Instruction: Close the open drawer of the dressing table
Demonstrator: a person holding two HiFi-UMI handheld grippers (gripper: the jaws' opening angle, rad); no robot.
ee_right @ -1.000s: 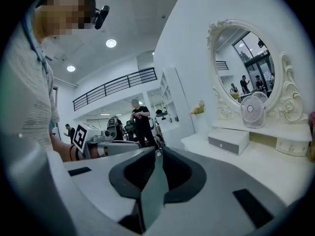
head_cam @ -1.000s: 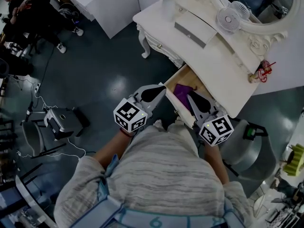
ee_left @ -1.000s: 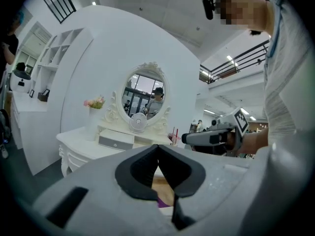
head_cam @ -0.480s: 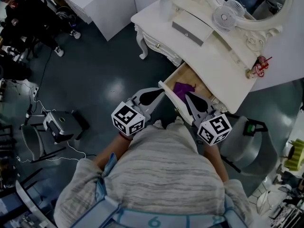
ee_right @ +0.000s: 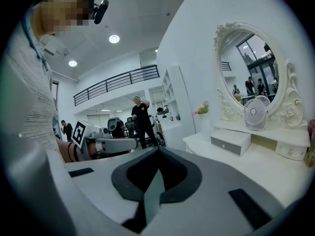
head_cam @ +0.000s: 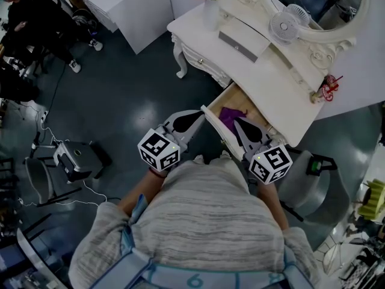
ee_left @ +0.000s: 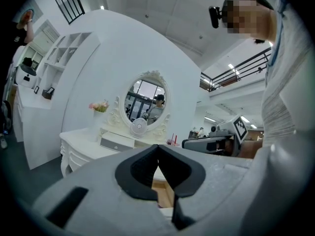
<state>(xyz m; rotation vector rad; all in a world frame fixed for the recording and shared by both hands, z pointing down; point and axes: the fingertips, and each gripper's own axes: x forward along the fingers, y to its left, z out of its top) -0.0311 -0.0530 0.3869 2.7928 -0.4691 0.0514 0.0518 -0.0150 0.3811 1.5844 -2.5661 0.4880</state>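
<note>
The white dressing table (head_cam: 271, 71) stands at the upper right of the head view, and its drawer (head_cam: 218, 128) is pulled out toward me with a purple cloth (head_cam: 230, 114) inside. My left gripper (head_cam: 203, 113) is shut and empty, and its tip is at the left corner of the drawer front. My right gripper (head_cam: 235, 122) is shut too, lying over the drawer front beside the cloth. In the left gripper view the left gripper (ee_left: 157, 146) has its jaws meeting, and the drawer's wooden inside (ee_left: 162, 191) shows beyond them. The right gripper (ee_right: 158, 150) looks shut in its own view.
On the tabletop are a small fan (head_cam: 284, 24), a flower vase (head_cam: 210, 8), a little drawer box (head_cam: 243, 41) and a red trinket (head_cam: 326, 88). A grey round stool (head_cam: 310, 188) stands at my right. Floor equipment (head_cam: 72, 158) with cables lies at the left. People sit at the top left.
The left gripper has shifted slightly beside the drawer's corner. The right gripper stays where it was. The drawer is as far out as before.
</note>
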